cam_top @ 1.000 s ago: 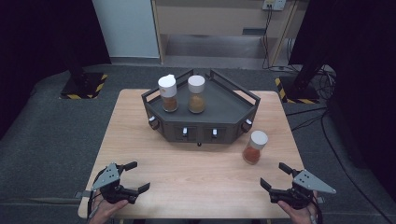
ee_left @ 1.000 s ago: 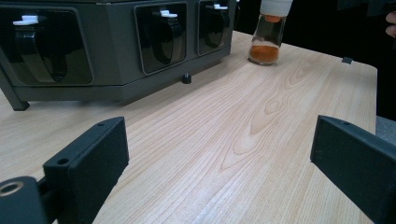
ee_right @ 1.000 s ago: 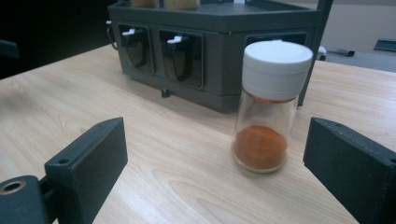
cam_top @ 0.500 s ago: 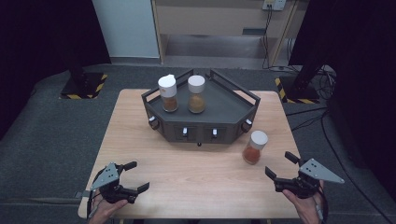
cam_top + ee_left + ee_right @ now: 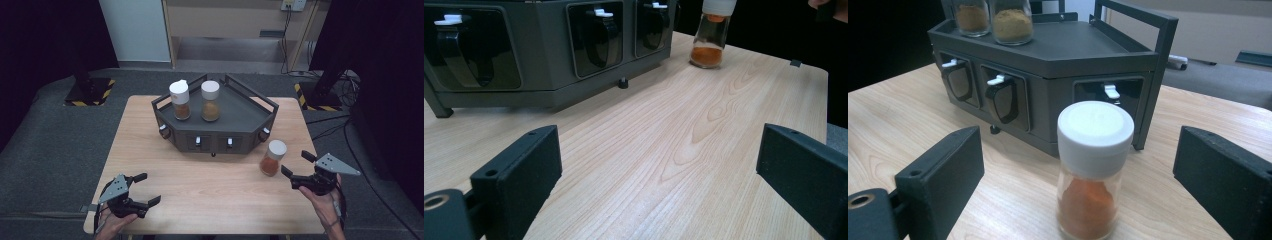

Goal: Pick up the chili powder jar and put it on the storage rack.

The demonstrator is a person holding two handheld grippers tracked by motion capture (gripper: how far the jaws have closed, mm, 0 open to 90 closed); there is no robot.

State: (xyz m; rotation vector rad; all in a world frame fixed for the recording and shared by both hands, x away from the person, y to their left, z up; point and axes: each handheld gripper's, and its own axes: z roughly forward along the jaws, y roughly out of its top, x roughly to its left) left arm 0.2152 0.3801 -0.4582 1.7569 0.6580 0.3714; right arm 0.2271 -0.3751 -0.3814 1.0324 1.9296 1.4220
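The right tongs (image 5: 296,168), jaws spread wide, sit just beside the white-capped glass jar of orange spice (image 5: 272,158) on the wooden table (image 5: 210,190); the left tongs (image 5: 146,189) gape empty.

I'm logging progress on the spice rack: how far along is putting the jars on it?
Two jars already stand on top of the rack. In hand: the right gripper, jaws open, is lined up on the third jar, which stands on the table touching neither jaw. Left: gripping that jar and setting it on the rack. The left gripper is open and holds nothing, near the table's front edge.
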